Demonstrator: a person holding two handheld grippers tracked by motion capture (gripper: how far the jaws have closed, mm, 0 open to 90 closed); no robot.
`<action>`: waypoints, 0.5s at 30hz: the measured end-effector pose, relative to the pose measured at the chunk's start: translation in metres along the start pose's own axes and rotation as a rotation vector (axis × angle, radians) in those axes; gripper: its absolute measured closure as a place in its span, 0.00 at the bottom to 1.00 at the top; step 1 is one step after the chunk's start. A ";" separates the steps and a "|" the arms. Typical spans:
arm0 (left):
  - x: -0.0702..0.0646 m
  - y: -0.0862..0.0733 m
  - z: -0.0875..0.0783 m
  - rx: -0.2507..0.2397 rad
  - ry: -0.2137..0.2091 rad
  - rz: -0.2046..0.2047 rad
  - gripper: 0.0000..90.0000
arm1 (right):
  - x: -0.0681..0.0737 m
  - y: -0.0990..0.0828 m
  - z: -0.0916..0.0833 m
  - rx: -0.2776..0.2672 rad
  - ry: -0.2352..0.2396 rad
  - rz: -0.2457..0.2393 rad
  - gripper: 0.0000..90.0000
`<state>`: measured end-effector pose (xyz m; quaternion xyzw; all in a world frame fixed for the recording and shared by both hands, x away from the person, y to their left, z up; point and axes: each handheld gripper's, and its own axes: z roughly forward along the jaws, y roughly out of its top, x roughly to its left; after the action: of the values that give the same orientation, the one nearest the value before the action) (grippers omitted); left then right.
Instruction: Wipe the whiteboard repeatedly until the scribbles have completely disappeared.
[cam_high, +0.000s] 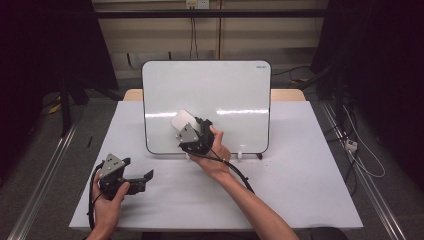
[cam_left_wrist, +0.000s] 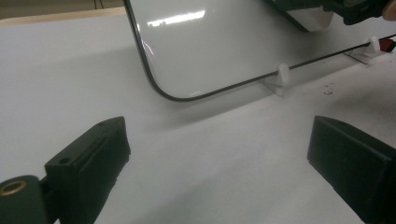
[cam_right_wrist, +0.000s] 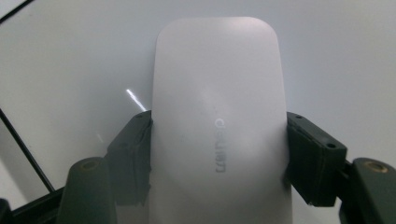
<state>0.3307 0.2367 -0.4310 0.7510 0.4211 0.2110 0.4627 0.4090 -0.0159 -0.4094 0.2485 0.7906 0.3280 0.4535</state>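
Nearest the camera in the high view, the left hand-held gripper (cam_high: 142, 178) rests on the white worktop (cam_high: 280, 195) at near left, its jaws spread wide with nothing between them; the left gripper view confirms bare worktop between the two black jaws. Farther in, at centre, the right hand-held gripper (cam_high: 192, 131) is closed on a white board eraser (cam_high: 182, 120), a flat oblong block with rounded corners. In the right gripper view the two jaws press against the eraser's (cam_right_wrist: 217, 121) long sides, and its broad back, bearing a faint embossed brand mark, faces the camera. The eraser lies against the lower middle of the whiteboard (cam_high: 225, 87), which stands upright and slightly tilted back on small white clip feet (cam_high: 241, 154) at the far side of the worktop. The board's surface (cam_right_wrist: 327, 56) appears clean around the eraser; no writing can be made out.

Step in hand, as judged: wiping the whiteboard, with the eraser held to its face by the right hand-held gripper while the left waits idle. The next move probably calls for a steady sweep across the board with the eraser kept flat and the pressure light, since the board rests only on its feet and could tip or slide backward if pushed hard.
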 end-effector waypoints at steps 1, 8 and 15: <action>0.000 0.000 0.000 0.000 0.000 0.000 0.06 | 0.002 0.001 0.001 -0.002 0.002 -0.003 0.35; 0.000 0.000 0.000 0.000 -0.001 -0.001 0.06 | 0.018 0.007 0.005 -0.014 0.031 -0.052 0.35; 0.000 0.000 0.000 0.000 0.000 -0.001 0.06 | 0.024 0.006 0.005 -0.016 0.051 -0.092 0.35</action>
<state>0.3305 0.2370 -0.4314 0.7507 0.4216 0.2109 0.4629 0.4029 0.0062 -0.4199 0.1997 0.8099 0.3192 0.4498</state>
